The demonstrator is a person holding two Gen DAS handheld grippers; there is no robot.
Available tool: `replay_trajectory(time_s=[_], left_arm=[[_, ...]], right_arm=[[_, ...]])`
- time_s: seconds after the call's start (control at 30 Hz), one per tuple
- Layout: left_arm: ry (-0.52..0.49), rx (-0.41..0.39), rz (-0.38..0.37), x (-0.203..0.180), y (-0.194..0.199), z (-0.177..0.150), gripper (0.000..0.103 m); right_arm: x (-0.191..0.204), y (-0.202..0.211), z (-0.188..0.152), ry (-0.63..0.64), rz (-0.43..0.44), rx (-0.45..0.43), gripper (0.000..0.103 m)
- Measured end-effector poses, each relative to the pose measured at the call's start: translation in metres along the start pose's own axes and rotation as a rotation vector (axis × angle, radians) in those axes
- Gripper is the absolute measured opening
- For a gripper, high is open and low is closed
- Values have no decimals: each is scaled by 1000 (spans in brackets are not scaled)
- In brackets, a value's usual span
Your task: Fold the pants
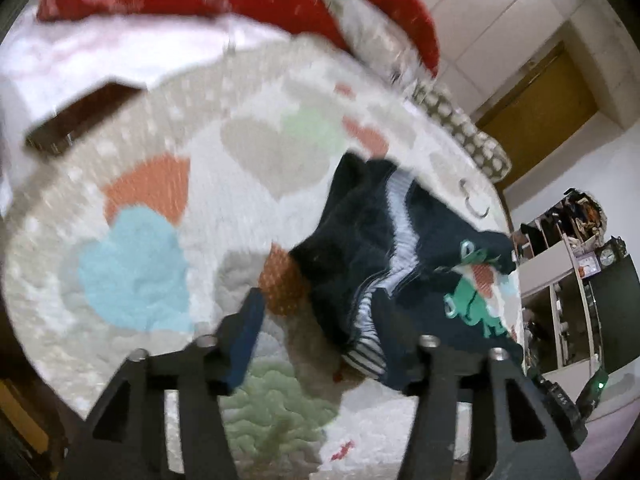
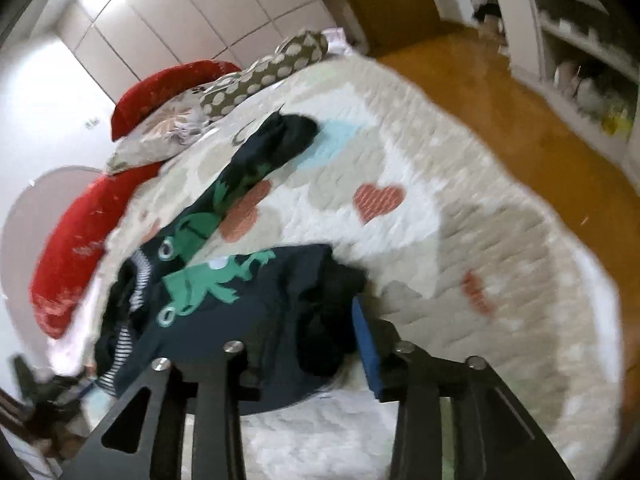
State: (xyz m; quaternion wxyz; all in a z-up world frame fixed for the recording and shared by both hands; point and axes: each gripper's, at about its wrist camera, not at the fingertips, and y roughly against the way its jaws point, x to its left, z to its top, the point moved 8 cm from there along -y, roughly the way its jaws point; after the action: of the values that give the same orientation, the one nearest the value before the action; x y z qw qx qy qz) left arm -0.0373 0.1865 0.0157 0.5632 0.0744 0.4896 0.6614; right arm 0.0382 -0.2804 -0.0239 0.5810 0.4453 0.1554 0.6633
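Our left gripper (image 1: 316, 332) and right gripper (image 2: 300, 344) look parted, navy pants (image 2: 256, 304) draped between their fingers. We cannot tell whether either grips. The pants lie on the heart quilt (image 2: 400, 240).

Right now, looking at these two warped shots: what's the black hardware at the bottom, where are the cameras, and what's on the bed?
There is no robot arm: a person holds a pair of tongs in each hand, and a fisheye camera on each looks forward along its two fingers. One picture is from the left tongs, the other from the right tongs. Both sets stand wide apart with dark pants bunched between them; whether either grips the cloth is unclear. The pants, with a green frog print, lie crumpled on a quilt with hearts. Red pillows lie at the head.
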Motion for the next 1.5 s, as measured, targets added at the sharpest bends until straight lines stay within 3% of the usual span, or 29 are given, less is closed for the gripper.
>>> replay_trajectory(time_s=[0.1,0.17,0.23,0.3,0.47,0.53,0.6,0.63,0.7,0.8,0.9,1.1,1.23,1.37,1.43,1.5], left_arm=[[-64,-42,27,-14,10,4,70],[-115,-57,56,-24,12,2,71],[-170,-52,92,-31,6,-4,73],[-201,-32,108,-36,-3,-11,73],[-197,53,63,-49,-23,-28,73],[-198,60,56,-54,-26,-30,73],[-213,52,59,-60,-26,-28,73],[-220,48,63,-61,-26,-27,73],[-230,37,69,-63,-27,-24,73],[-234,43,59,-67,-36,-20,73],[-228,76,33,-73,-49,-23,73],[-246,128,23,-75,-65,-31,73],[-229,120,28,-67,-64,-23,73],[-202,127,28,-59,-67,-20,73],[-199,131,26,-57,-68,-20,73],[-199,136,32,-55,-71,-21,73]], right_arm=[[-7,0,-5,47,-99,8,41],[-14,-11,-15,49,-135,58,46],[-21,-21,-24,22,-123,92,57],[-25,-25,-27,-2,-98,66,67],[-10,-28,-30,30,16,42,100],[-3,-31,-33,84,27,52,102],[4,-36,-39,188,-15,78,102],[7,-37,-42,249,-45,98,100],[5,-24,-37,287,-111,89,75],[0,2,-8,229,-50,18,71],[-2,7,40,203,-44,-28,71],[17,-68,122,187,-41,13,61],[30,-128,159,66,-2,47,60],[23,-186,167,-117,7,146,58],[24,-191,169,-149,47,153,19],[32,-178,169,-174,133,148,13]])
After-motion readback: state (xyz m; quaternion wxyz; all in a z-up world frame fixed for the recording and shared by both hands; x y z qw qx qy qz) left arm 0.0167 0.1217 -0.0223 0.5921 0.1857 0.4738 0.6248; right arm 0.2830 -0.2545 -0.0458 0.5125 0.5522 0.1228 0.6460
